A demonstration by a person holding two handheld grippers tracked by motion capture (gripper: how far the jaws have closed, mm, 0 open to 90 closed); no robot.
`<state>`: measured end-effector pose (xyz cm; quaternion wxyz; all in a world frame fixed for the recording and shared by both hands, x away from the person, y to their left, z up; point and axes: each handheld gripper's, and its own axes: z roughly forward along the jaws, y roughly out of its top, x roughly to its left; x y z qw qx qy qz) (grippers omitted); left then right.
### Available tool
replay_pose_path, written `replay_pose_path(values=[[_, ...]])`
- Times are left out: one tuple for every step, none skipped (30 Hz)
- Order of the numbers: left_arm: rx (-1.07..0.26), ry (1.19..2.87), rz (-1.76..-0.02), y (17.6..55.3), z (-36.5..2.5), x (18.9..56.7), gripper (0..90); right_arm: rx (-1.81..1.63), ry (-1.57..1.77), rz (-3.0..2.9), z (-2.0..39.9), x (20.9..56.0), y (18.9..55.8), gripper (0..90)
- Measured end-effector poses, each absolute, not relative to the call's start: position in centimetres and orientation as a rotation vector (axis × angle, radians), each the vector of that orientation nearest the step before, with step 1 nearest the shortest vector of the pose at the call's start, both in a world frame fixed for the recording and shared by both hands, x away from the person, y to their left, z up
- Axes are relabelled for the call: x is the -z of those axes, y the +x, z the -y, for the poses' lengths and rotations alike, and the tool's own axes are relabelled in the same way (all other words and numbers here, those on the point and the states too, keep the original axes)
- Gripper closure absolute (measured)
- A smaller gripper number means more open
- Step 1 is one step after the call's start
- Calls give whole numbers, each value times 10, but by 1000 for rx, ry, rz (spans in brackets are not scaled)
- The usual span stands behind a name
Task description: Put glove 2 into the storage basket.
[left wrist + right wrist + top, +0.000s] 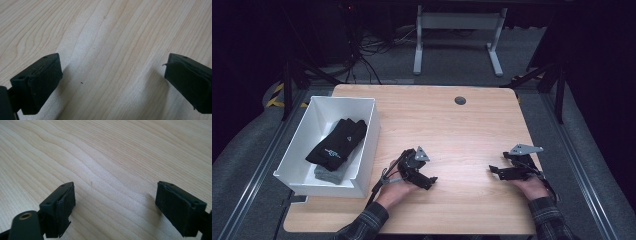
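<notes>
A: High view: we rest the left gripper [428, 181] and right gripper [495, 171] low in frame on the table [462, 125]; black gloves [338, 141] lie in the white bin [367, 150], left of centre.

B: Left gripper view: jaws spread, nothing between.

A: Right gripper view: same. We judge the gloves soft, light; pinch a cuff.

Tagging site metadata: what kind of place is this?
Likely a lab recording station: a lone wooden table on metal floor rails, dark surroundings, loose cables behind, a white bin of gloves.
</notes>
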<state>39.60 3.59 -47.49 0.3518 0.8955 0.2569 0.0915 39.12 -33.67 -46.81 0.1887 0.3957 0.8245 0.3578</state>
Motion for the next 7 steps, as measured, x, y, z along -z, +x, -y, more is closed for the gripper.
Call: replay_pose_path(values=[[-237,2308,-658,395,-36,476,0,-1005,1112,-2320,337,468,391,166],[-236,2308,-658,396,-36,476,0,-1005,1112,-2320,337,468,391,166],[-236,2308,-656,396,-36,476,0,-1006,1111,-2320,337,468,391,166],[-233,2309,-655,395,-36,476,0,-1005,1112,-2320,337,468,391,166],[-233,2309,-653,395,-36,476,0,-1007,1113,-2319,337,468,391,166],[-233,2310,-654,395,-36,476,0,-1006,1111,-2320,337,468,391,165],[-231,2310,-653,395,-36,476,0,-1006,1112,-2320,337,468,391,164]])
